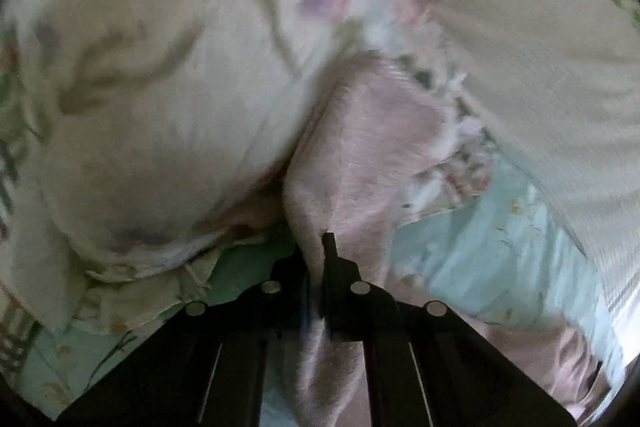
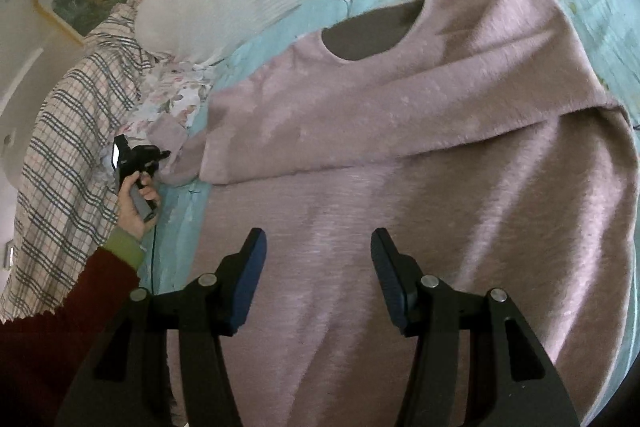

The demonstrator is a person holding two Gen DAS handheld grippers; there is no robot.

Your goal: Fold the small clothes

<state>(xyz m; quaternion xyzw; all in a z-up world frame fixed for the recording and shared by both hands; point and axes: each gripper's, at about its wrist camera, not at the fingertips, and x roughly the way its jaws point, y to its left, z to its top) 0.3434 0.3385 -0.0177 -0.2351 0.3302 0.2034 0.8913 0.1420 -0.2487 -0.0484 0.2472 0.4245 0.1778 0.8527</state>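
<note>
Clamping the pink sweater's (image 2: 400,155) sleeve (image 1: 360,155) at nine o'clock, left gripper (image 1: 318,247); right gripper (image 2: 318,279) apart, hovering over the sweater's body; sleeve running toward three o'clock.

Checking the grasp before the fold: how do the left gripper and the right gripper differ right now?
The left gripper is shut, pinching a fold of the pink sweater; the right gripper is open, with nothing pinched. The left gripper works at the sweater's edge near the floral pillow; the right gripper hangs over the sweater's broad body. Both are black, two-fingered and aimed at the sweater.
</note>
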